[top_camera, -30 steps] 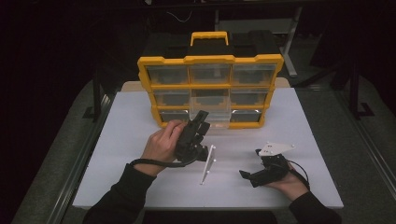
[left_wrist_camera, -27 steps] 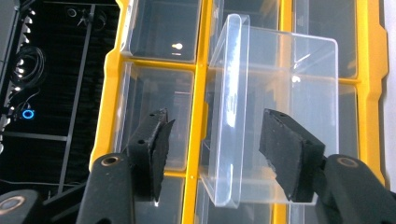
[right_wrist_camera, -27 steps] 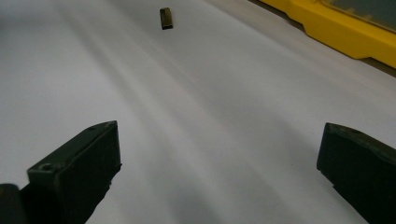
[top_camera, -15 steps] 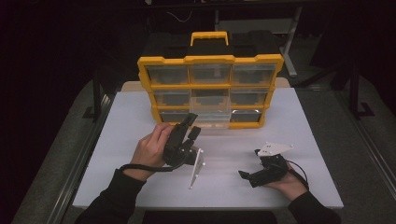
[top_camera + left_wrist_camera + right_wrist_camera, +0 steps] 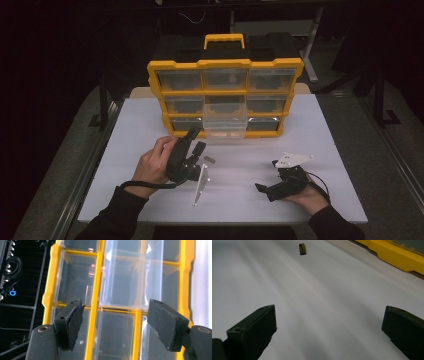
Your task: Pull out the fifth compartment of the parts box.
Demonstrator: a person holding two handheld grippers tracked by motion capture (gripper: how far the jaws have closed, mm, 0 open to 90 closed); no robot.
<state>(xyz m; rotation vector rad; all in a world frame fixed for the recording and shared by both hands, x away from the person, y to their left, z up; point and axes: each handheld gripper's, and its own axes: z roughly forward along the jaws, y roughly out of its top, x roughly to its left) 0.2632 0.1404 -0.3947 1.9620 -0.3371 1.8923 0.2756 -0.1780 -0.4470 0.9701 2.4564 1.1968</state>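
So the left tool point(image 5: 196, 140) sits just in front of the yellow organizer point(image 5: 225, 97), tipped up toward the clear drawer point(image 5: 225, 127) that sticks out of the bottom row's middle slot. Its jaws have just been opening, and in the left gripper view they stand well apart with nothing between them, no pad touching anything; through the gap you just see the yellow frame and the transparent drawer fronts a bit farther off. The left hand point(image 5: 155, 165) wraps around the tool's body, cable trailing back by the wrist. A small dark piece point(image 5: 210, 160) lies flat on the white worktop point(image 5: 330, 130) just right of that tool, near it but not touching. It also turns up in the right gripper view, well ahead of the jaws, alone on the bare white surface. The right tool point(image 5: 260, 188) rests low near the front edge of the worktop in the right hand point(image 5: 305, 197), pointing left across the surface, well apart from the organizer. Its jaws are spread wide too, holding nothing and gripping nothing, just the worktop in between. The organizer stands upright at the back of the worktop, handle on top, with the other drawers pushed in.
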